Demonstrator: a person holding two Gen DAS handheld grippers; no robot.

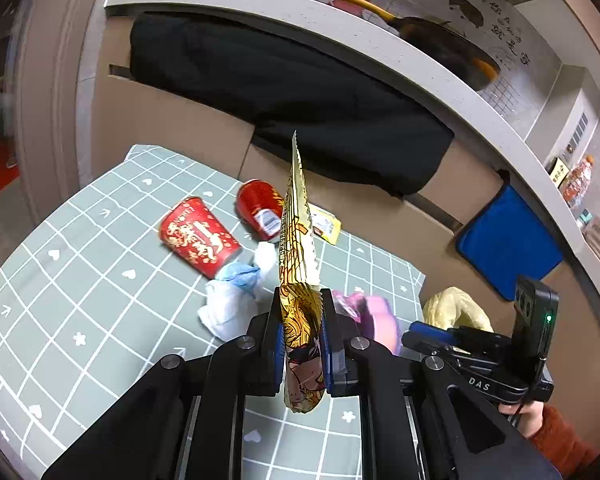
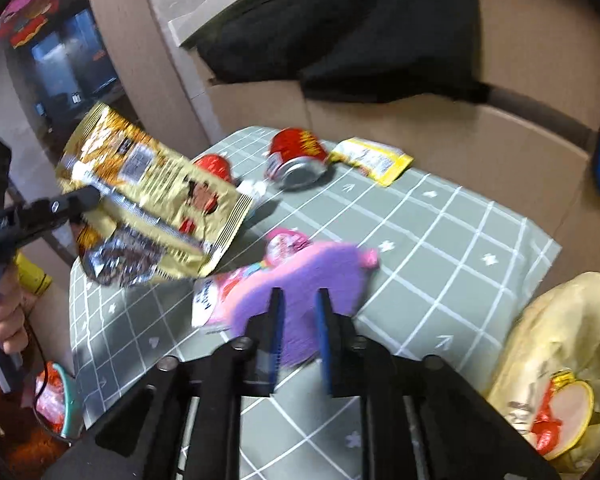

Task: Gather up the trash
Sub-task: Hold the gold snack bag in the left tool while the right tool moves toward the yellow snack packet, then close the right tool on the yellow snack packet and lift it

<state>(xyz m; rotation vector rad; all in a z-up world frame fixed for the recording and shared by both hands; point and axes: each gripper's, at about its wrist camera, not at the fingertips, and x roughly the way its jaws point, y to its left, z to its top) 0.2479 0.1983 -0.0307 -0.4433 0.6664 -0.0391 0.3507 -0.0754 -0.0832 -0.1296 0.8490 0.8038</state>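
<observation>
My left gripper [image 1: 302, 300] is shut on a gold snack wrapper [image 1: 298, 232], held edge-on above the green checked table [image 1: 80, 280]. The right wrist view shows that wrapper [image 2: 160, 188] flat in the air at the left. My right gripper [image 2: 300, 304] sits low over the table's right side with a blurred pink and purple wrapper [image 2: 300, 264] filling the gap between its part-closed jaws. On the table lie a red paper cup [image 1: 198, 236], a red can [image 2: 296, 152], a yellow sachet [image 2: 372, 160] and crumpled white and blue tissue [image 1: 236, 292].
A yellow plastic bag [image 2: 560, 320] holding rubbish hangs past the table's right edge. Cardboard boxes [image 2: 500, 140] draped with black cloth [image 1: 300, 92] stand behind the table. A blue pad [image 1: 508, 240] leans at the right, under a grey counter [image 1: 380, 28] bearing a pan.
</observation>
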